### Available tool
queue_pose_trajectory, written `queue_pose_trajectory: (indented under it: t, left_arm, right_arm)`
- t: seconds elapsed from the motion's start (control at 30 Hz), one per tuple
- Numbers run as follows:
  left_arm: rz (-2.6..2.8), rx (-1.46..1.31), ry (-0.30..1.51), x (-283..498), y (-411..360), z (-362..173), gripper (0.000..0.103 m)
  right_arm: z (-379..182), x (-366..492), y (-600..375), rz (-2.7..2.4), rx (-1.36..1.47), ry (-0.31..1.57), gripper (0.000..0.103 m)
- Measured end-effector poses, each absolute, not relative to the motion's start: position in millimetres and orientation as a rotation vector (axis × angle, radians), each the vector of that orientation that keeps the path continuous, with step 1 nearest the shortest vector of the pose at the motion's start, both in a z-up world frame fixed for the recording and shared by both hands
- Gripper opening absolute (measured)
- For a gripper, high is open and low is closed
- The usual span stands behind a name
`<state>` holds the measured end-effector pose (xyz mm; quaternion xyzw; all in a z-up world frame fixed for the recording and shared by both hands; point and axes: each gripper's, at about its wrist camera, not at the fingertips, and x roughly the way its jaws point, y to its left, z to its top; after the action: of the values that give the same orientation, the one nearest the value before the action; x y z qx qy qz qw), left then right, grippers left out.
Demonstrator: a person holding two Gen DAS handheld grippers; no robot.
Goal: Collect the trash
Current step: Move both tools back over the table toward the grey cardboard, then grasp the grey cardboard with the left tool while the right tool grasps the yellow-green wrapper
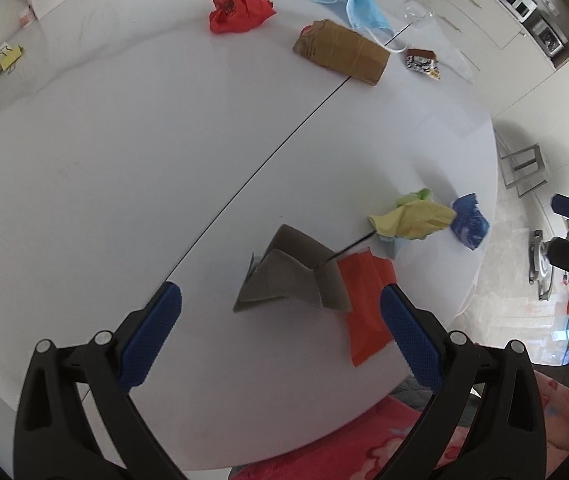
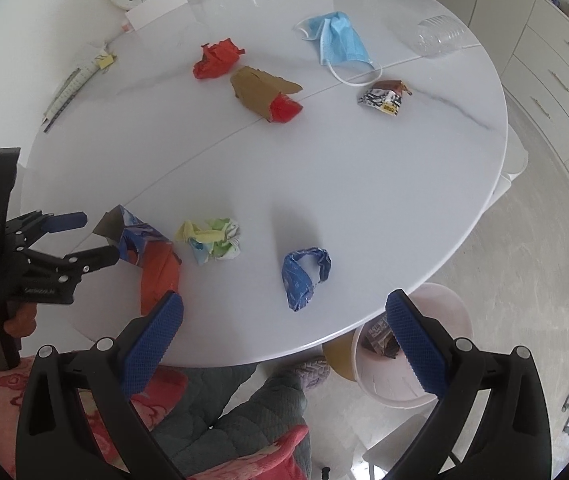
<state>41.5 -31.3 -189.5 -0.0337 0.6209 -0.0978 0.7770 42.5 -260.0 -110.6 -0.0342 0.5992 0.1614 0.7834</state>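
With both the left gripper (image 1: 280,340) and right gripper (image 2: 284,340) spread empty, the carton (image 1: 288,276) at lower centre was best pinched by its raised flap.

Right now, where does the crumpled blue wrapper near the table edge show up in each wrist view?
Left wrist view: the crumpled blue wrapper sits right of centre, by the table's rim, just right of the yellow paper ball.
Right wrist view: it lies low and centre, left of the right gripper pad, above the pink bin.
Shared landmark: the blue face mask at the far side of the table in both views.
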Motion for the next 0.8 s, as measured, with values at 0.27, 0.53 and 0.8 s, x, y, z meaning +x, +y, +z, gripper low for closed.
queue_pose_trajectory:
  t: [0.27,0.53,0.8]
  left_arm:
    - [-0.192,-0.037,1.397,50,-35,-207,0.062]
    - [-0.161,-0.054,1.369,53,-20,-204,0.040]
    - [-0.137,-0.077,1.308,54,-1,-189,0.039]
  right_arm:
    - [-114,39,-262,0.343,-0.054,1.303,0.101]
    - [-115,42,-252,0.396,-0.044,1.295,0.101]
    - [-134,61,-198,0.523,-0.153,1.289,0.100]
